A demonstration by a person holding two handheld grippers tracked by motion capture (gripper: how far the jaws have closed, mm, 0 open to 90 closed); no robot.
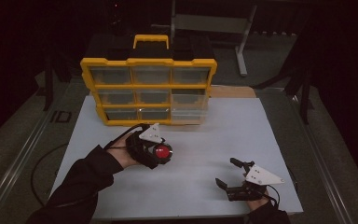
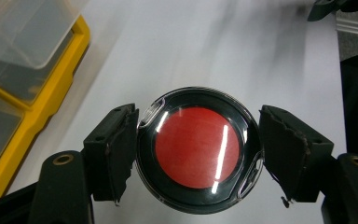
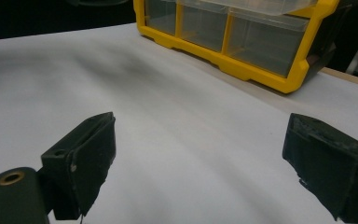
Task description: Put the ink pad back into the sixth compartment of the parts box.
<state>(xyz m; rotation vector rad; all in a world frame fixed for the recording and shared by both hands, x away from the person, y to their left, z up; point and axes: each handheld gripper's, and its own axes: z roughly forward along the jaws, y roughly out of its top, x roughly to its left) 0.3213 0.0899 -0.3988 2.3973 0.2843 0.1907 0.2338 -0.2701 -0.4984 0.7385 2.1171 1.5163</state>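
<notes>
Left hand-held gripper [image 2: 198, 149], clamped on a round black case with a red disc [image 2: 198, 148], both pads pressed against its rim; case held clear above the white desk [image 2: 214, 51]; same grip seen in the high view at [image 1: 161, 151], case [image 1: 162, 151] facing up toward the camera. Just beyond this hand-held gripper, toward the far edge of the desk: yellow organizer [image 1: 148, 91] with clear drawers, standing upright, one drawer [image 1: 189, 105] at its lower right pulled out. Well apart to the right, nearer the front edge: right hand-held gripper [image 1: 227, 173], jaws spread wide with nothing between them, low over the bare desk; in its own view [image 3: 200, 163], organizer [image 3: 261, 70] ahead and to the right.
</notes>
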